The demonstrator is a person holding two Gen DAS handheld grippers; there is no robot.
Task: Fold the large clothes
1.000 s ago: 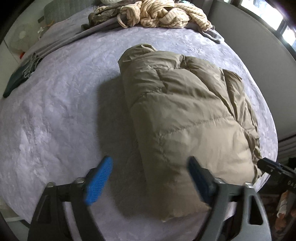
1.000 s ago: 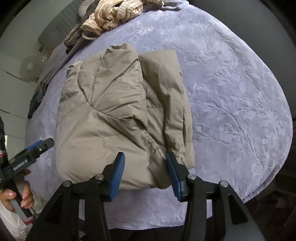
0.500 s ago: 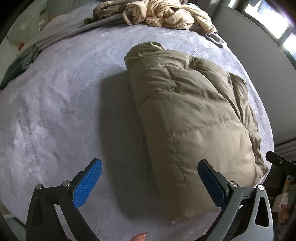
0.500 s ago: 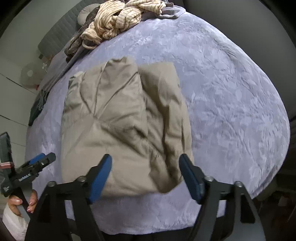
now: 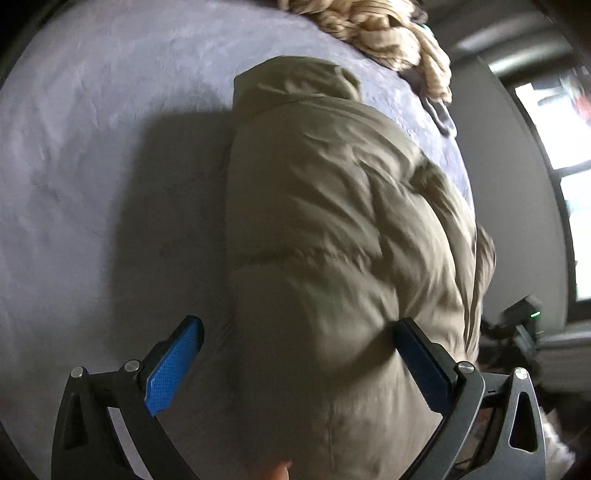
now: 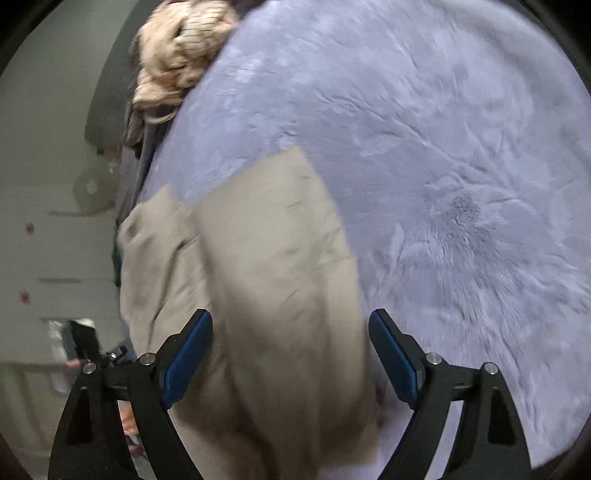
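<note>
A folded khaki puffer jacket [image 5: 332, 229] lies on the lilac plush bedspread [image 5: 92, 166]. My left gripper [image 5: 295, 363] is wide open and low over the jacket's near left corner; its right finger [image 5: 417, 354] presses into the padding, its left finger is over the bedspread. In the right wrist view the jacket [image 6: 258, 280] fills the lower left. My right gripper [image 6: 291, 354] is wide open with the jacket's near right edge between its fingers. Both views are motion-blurred.
A heap of cream striped clothes [image 5: 376, 33] lies at the far end of the bed; it also shows in the right wrist view [image 6: 177, 59]. A grey wall and a window [image 5: 554, 147] are on the right. White cupboards [image 6: 44, 240] stand to the left.
Both grippers have dropped closer to the jacket's near end. The right gripper opened from nearly shut to wide. The left gripper has stayed open and now pushes into the padding.
</note>
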